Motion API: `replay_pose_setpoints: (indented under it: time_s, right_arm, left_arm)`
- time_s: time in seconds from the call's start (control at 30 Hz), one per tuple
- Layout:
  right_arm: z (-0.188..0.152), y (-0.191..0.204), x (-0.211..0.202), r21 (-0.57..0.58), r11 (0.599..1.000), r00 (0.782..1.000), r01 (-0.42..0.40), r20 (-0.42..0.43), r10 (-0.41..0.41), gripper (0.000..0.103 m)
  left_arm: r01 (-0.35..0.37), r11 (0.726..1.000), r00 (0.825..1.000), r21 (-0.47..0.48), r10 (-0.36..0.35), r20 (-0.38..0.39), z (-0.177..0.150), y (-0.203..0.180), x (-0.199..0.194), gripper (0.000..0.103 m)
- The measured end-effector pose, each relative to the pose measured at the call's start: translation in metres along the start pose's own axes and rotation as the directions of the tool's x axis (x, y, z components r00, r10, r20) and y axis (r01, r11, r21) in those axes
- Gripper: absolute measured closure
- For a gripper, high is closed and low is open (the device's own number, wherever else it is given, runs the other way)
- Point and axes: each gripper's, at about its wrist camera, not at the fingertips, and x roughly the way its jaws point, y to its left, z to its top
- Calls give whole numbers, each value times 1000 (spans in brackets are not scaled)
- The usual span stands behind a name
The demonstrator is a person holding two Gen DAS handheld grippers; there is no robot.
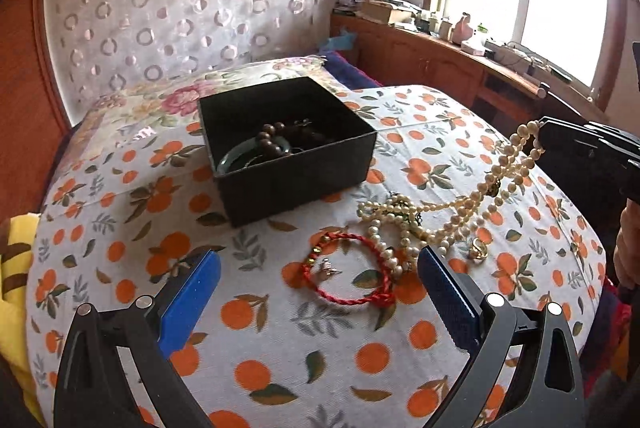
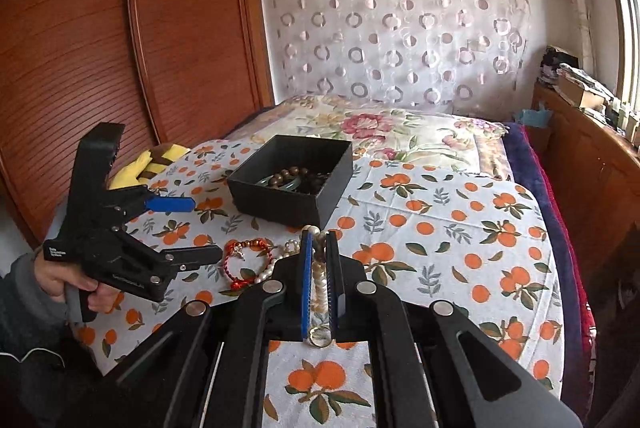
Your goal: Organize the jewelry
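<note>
A black open box (image 1: 288, 144) (image 2: 294, 184) on the orange-print cloth holds brown beads (image 1: 272, 138) and a green bangle (image 1: 236, 160). A pearl necklace (image 1: 448, 206) lies right of the box; my right gripper (image 2: 319, 234) is shut on its upper end and lifts it, and the gripper body shows at the right in the left wrist view (image 1: 576, 148). A red cord bracelet (image 1: 348, 268) (image 2: 240, 260) lies in front of the box. My left gripper (image 1: 320, 260) (image 2: 200, 228) is open and empty, hovering just in front of the bracelet.
A small gold ring piece (image 1: 478, 250) lies by the pearls. A yellow striped cloth (image 1: 12, 268) lies at the left edge. A floral quilt (image 2: 380, 132) lies behind the box, a wooden cabinet (image 1: 440, 60) to the right, and a wooden wardrobe (image 2: 120, 48) to the left.
</note>
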Motion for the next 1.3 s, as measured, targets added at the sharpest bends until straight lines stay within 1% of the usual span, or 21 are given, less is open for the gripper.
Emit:
replay_pose_setpoints:
  time_s: [0.03, 0.1, 0.23, 0.33, 0.43, 0.47, 0.5, 0.63, 0.77, 0.9, 0.93, 1.0, 1.03, 1.1, 1.23, 1.27, 1.3]
  right_arm:
    - [0, -1, -1, -1, 1000, 1000, 3, -1, -3, 95]
    - [-2, -4, -1, -3, 1000, 1000, 17, -13, -17, 95]
    - [-16, -19, 3, 22, 998, 996, 65, -55, -64, 95]
    - [-30, -31, 11, 36, 995, 991, 96, -102, -92, 95]
    - [-44, -39, 18, 39, 991, 982, 129, -146, -122, 95]
    - [-48, -42, 20, 42, 989, 978, 141, -160, -133, 95]
    - [-51, -45, 21, 48, 988, 977, 145, -166, -135, 95]
    - [-58, -55, 27, 63, 985, 972, 160, -182, -146, 95]
    - [-61, -61, 30, 73, 983, 969, 169, -194, -152, 95]
    - [-64, -60, 28, 76, 985, 972, 155, -189, -138, 95]
    - [-64, -59, 27, 76, 985, 973, 153, -187, -136, 95]
    - [-64, -59, 27, 78, 986, 974, 149, -184, -132, 95]
    - [-64, -59, 27, 79, 986, 974, 148, -183, -131, 95]
    - [-64, -59, 27, 78, 986, 974, 148, -185, -132, 95]
    - [-65, -59, 26, 77, 986, 973, 148, -188, -132, 94]
    - [-65, -59, 26, 76, 986, 973, 148, -190, -132, 94]
    - [-66, -59, 27, 75, 986, 972, 150, -192, -133, 94]
  left_arm:
    - [10, 1000, 1000, -4, -10, -2, 0, -1, 1, 8]
    - [28, 1000, 1000, -6, -28, -11, 2, -3, 5, 13]
    - [40, 999, 999, 3, -39, -23, 5, -7, 12, 21]
    - [52, 999, 998, 11, -52, -33, 9, -10, 19, 23]
    - [69, 997, 996, 23, -68, -49, 15, -16, 29, 30]
    - [76, 997, 996, 24, -74, -55, 16, -18, 32, 31]
    - [84, 996, 995, 26, -82, -63, 19, -20, 37, 31]
    - [108, 994, 992, 23, -106, -74, 26, -26, 47, 39]
    - [120, 993, 989, 20, -117, -93, 31, -32, 59, 51]
    - [125, 992, 987, 26, -122, -109, 34, -37, 70, 58]
    - [130, 991, 986, 25, -127, -113, 34, -37, 71, 64]
    - [137, 990, 984, 24, -133, -122, 35, -39, 76, 67]
    - [136, 990, 983, 27, -132, -126, 35, -40, 79, 71]
    - [139, 990, 982, 29, -134, -129, 36, -41, 81, 74]
    - [154, 987, 981, 48, -147, -124, 36, -45, 80, 94]
    - [145, 988, 984, 58, -137, -118, 36, -46, 78, 103]
    - [144, 988, 984, 61, -136, -118, 36, -47, 77, 103]
